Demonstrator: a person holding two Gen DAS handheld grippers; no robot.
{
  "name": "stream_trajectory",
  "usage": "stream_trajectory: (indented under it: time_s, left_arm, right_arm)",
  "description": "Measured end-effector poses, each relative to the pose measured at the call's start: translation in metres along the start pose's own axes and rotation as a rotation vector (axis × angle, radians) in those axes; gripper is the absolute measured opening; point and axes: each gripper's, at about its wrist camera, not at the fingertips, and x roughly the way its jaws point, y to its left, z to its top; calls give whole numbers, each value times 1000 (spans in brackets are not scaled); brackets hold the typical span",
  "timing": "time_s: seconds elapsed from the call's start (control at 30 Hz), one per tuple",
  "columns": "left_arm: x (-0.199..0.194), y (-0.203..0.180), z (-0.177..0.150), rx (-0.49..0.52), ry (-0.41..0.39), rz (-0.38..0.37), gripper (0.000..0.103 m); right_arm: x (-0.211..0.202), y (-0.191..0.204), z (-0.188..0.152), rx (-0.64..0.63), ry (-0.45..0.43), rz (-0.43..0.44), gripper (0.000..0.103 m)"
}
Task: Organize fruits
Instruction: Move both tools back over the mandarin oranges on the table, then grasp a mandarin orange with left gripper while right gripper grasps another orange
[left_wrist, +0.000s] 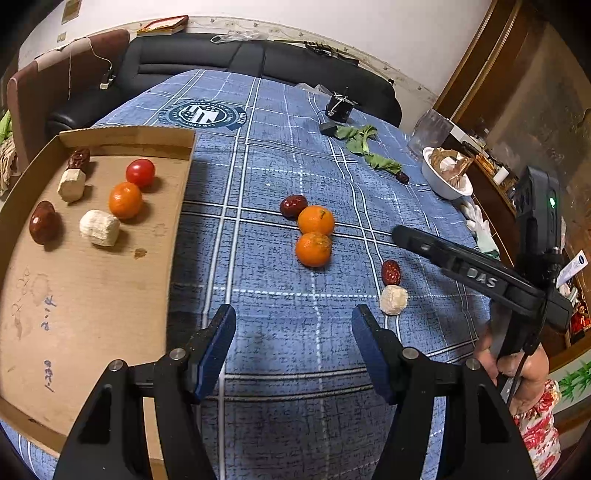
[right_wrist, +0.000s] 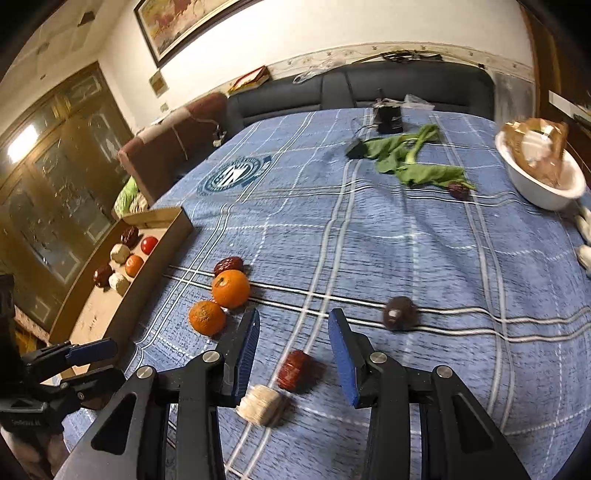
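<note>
Right gripper (right_wrist: 293, 354) low over the blue plaid tablecloth (right_wrist: 461, 280), fingers spread and holding nothing. Between and just beyond them lies a red date (right_wrist: 294, 370), with a pale chunk (right_wrist: 259, 404) touching or just beside it, nearest the camera. Likely the next pick, though nothing is gripped yet.

Left gripper (left_wrist: 293, 341) hovers near the cardboard tray (left_wrist: 92, 314), fingers parted, also holding nothing.

Mid-table: two oranges (left_wrist: 314, 235) touching each other, a second red date (left_wrist: 293, 206) against the farther one. A dark round item (right_wrist: 400, 312) sits apart to the right; too blurred to identify.

Tray already holds six pieces: two dates, two pale chunks, one orange (left_wrist: 125, 199), one tomato (left_wrist: 140, 172).

Farther off: leafy greens (right_wrist: 410, 160) with a small dark fruit (right_wrist: 458, 190) at their edge, then a white bowl (right_wrist: 535, 184).

Judgement: roughly half done. At least five loose pieces remain on the cloth, possibly seven.
</note>
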Motion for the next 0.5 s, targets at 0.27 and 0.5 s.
stream_trajectory:
  time_s: [0.27, 0.5]
  left_arm:
    - [9, -9, -5, 18, 12, 2, 64]
    - [13, -9, -2, 22, 20, 3, 64]
  right_arm:
    - [54, 40, 31, -24, 79, 19, 43]
    - [79, 51, 33, -14, 124, 27, 34]
